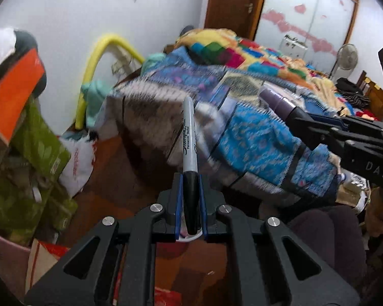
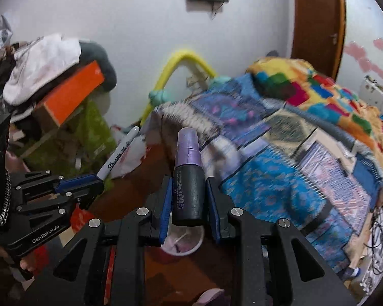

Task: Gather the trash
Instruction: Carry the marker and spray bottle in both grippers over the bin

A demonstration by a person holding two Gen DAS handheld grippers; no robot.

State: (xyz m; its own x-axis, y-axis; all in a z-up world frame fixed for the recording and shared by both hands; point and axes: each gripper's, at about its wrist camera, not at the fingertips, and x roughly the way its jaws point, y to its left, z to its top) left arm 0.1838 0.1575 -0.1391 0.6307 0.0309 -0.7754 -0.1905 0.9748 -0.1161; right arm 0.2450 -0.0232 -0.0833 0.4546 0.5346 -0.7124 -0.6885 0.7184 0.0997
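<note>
in the left wrist view we see our left gripper [image 1: 191, 204] at the bottom centre, its 2 blue-padded jaws pinching the black cap end of a sharpie marker [image 1: 189, 137], whose grey barrel points up toward the middle of the frame. at the right edge of that view our right gripper [image 1: 293, 114] reaches in, holding a purple spray bottle [image 1: 275, 100] that points toward the upper left. in the right wrist view the same bottle [image 2: 187, 176] stands upright at the centre, its dark lower body clamped between the jaws of the right gripper [image 2: 189, 204], its lilac cap above. at the left of this view the left gripper [image 2: 94, 181] holds the marker [image 2: 118, 154] tilted up to the right. below the bottle, low in the frame, lies a round pink-rimmed bin [image 2: 183, 242] on the brown floor [image 2: 130, 193]. a bed with a patchwork blanket [image 2: 280, 178] fills the right side, and an orange box [image 2: 71, 91] sits on a pile at the upper left.
</note>
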